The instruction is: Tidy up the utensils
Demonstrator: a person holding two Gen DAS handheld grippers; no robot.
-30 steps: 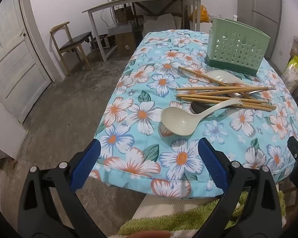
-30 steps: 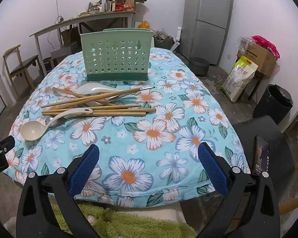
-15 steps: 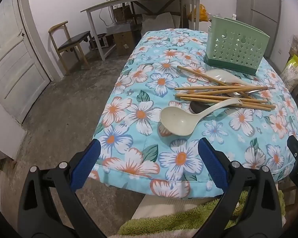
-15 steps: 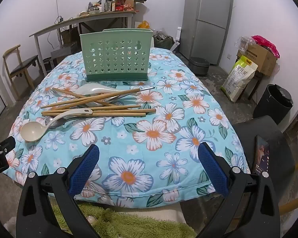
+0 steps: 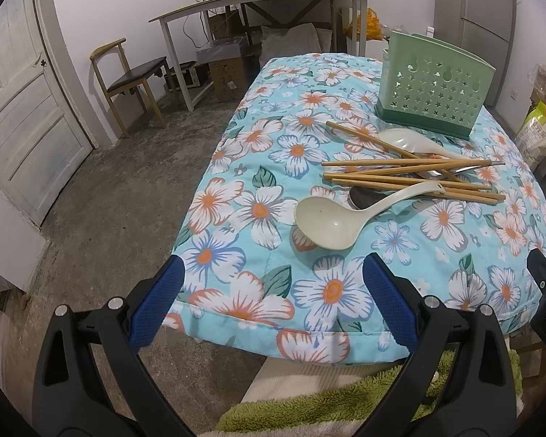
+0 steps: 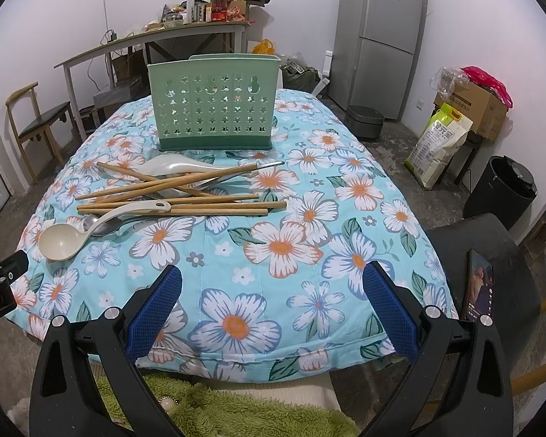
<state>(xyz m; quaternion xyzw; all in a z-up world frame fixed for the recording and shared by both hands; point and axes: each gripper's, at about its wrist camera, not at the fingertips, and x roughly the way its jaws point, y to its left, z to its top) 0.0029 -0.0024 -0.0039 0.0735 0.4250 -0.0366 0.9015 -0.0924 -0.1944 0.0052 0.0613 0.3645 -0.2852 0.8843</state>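
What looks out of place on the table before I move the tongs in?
Nothing spilled or broken. The chopsticks lie criss-crossed over the spoons, and the cream ladle rests atop them, near the table's left edge. The green holder stands upright.

You get even, soft indoor light with faint shadows, sharp focus mid-frame, and strong fisheye bending with black vignetted corners at the edges of both views.

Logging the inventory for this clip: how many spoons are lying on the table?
3: cream plastic ladle-shaped spoon nearest, grey metal spoon partly beneath its handle, white glossy spoon by the green holder. Chopsticks may hide more.
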